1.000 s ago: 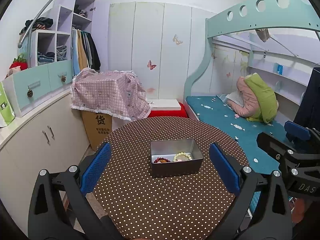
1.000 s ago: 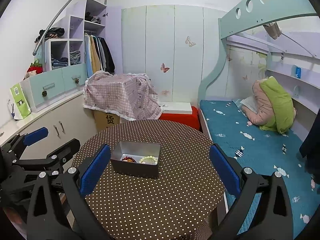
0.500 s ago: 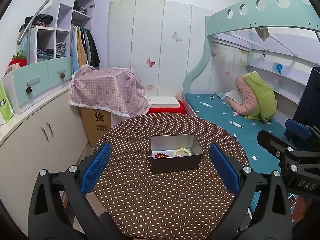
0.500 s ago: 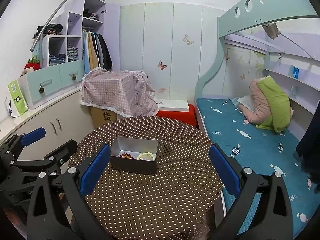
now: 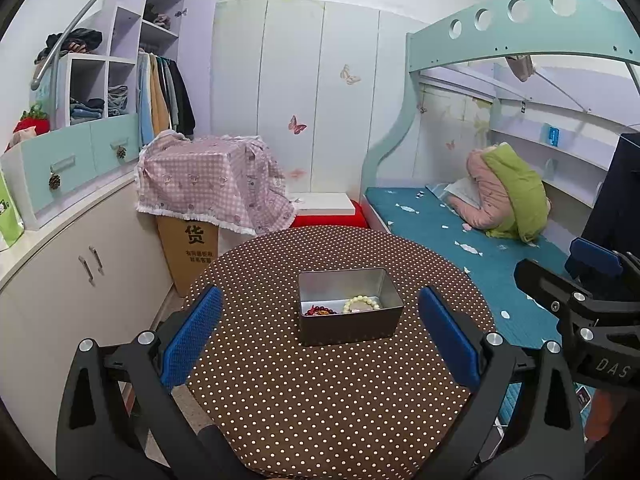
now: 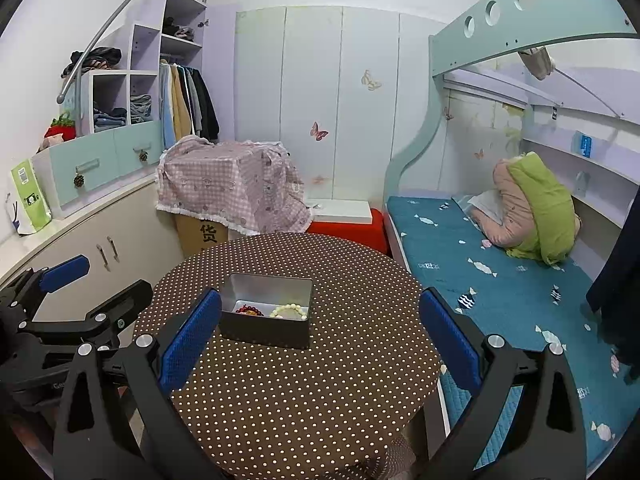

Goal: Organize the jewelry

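The left tool (image 5: 320, 336) is spread wide and holds nothing. Its blue pads (image 5: 192, 336) sit above the near part of the table (image 5: 320, 400). The right tool (image 6: 320, 336) is spread wide too, and it is empty. In the left view the right tool shows only partly at the right edge, and its lower part is cut off.

Between the pads sits a metal box (image 5: 349, 306) on the round, brown, dotted table. Inside it, on the bottom, lie a dark red bead bracelet (image 5: 319, 311) and a pale bead bracelet (image 5: 362, 303), side by side. The near wall of the box hides part of them. Something pinkish lies by the pale bracelet, too small to make out.

Behind the table stands a cardboard box (image 5: 188, 248), mostly hidden under a pink checked cloth (image 5: 208, 180). A bed (image 5: 460, 232) is on the right.
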Tool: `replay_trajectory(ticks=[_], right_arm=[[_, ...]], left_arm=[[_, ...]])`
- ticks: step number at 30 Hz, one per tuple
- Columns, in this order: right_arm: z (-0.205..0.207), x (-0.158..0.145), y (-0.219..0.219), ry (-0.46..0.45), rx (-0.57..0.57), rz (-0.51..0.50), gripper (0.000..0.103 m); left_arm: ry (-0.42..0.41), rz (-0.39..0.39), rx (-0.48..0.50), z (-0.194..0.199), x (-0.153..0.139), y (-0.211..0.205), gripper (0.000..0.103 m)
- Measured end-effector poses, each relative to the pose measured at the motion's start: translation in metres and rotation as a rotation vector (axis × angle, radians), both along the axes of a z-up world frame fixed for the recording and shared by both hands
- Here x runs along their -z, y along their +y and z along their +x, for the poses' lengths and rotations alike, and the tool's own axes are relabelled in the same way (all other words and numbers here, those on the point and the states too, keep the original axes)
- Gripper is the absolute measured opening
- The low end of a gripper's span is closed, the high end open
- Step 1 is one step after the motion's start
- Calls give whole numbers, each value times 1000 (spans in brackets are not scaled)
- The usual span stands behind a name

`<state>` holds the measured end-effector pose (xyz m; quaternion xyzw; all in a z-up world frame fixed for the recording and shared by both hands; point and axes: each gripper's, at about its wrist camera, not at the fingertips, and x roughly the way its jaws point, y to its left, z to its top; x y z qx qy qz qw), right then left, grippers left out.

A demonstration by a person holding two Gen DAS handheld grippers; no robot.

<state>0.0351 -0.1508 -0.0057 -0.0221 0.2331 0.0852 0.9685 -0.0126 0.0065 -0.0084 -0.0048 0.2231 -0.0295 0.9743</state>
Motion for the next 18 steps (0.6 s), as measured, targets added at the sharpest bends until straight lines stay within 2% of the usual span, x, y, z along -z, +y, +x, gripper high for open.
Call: replay_trajectory(ticks=[18], right_arm=[[-3,1,0,-2,3,7,95]], left_arm=[[-5,20,-7,-3,-2,-4,98]])
